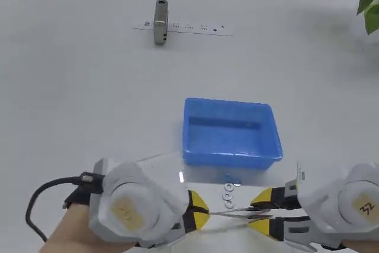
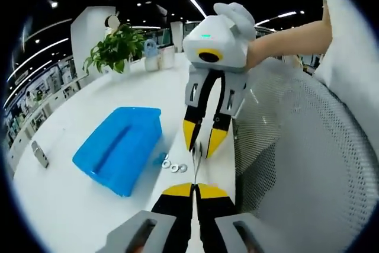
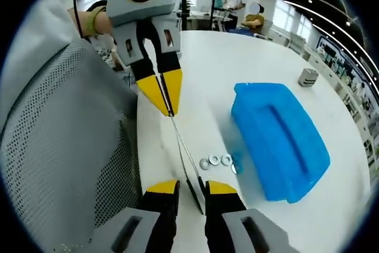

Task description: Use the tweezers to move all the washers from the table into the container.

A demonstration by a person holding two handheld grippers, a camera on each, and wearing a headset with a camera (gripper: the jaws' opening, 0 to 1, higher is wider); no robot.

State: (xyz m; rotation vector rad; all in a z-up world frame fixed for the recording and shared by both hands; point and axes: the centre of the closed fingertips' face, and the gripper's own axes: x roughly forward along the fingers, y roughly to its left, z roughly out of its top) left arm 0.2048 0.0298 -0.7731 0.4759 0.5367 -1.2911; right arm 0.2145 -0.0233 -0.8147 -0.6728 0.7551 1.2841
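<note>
While the left gripper [image 1: 203, 211] and right gripper [image 1: 256, 211] clench slim metal tweezers [image 1: 231, 213], ring-shaped washers [image 1: 229, 192] lie beside the blue container [image 1: 232, 158].

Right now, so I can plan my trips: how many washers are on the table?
3 for certain: washers in a short row on the table, between the blue container and the tweezers. A possible fourth lies by the container's wall; hard to tell.
</note>
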